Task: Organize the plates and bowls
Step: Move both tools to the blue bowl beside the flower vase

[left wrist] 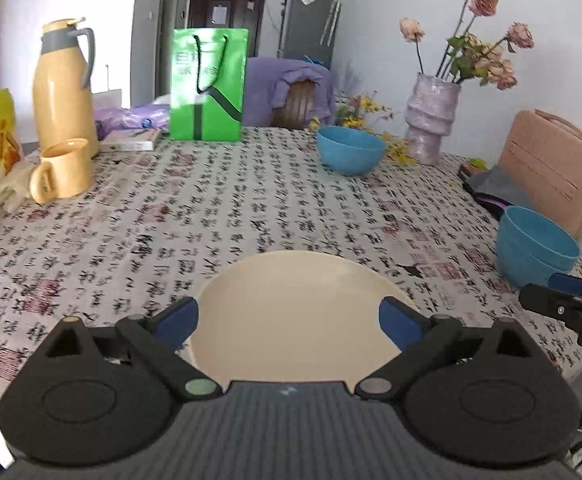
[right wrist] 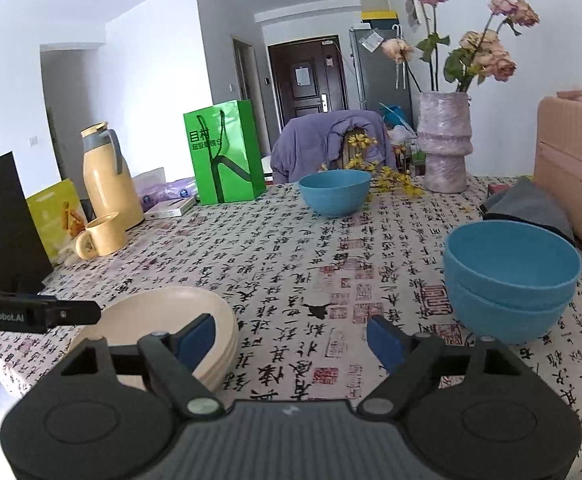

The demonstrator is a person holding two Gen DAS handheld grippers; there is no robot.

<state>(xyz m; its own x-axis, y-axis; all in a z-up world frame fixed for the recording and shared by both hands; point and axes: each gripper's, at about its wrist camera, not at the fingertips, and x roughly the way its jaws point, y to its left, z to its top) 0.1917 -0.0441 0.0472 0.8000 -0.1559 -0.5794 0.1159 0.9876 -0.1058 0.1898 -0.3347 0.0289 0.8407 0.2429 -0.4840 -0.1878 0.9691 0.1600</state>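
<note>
Item 1: your left tool (left wrist: pixel 287 320), jaws spread wide, nothing clamped. Its blue pads flank the near part of the cream plate stack (left wrist: pixel 299 312) without visibly pressing on it; the stack sits on the worktop (left wrist: pixel 171 216) directly ahead of and below this tool.

Item 2: your right tool (right wrist: pixel 291 338), jaws likewise parted and empty, only patterned cloth showing between the pads. The cream plate stack lies to its left, partly behind the left pad; the nested blue bowls (right wrist: pixel 511 280), one set inside another, stand to its right and slightly ahead.

Item 3: lone blue bowl (right wrist: pixel 335 192), upright, at the far side of the worktop near the wrapped vase of dried roses (right wrist: pixel 445 140), well apart from both tools and from the nested pair.

Item 4: bystanders on the left of the worktop: yellow thermos jug (left wrist: pixel 65 84), matching mug (left wrist: pixel 63 170), green paper bag (left wrist: pixel 209 84).

Governing relation: the lone blue bowl is the only dish still unsorted, by my reading. It lies straight ahead of your right tool and forward-right of your left one. The nested pair is on the right side, so your right hand looks the better placed to fetch the lone bowl and carry it there. A bowl has no long axis; any rim point serves.
</note>
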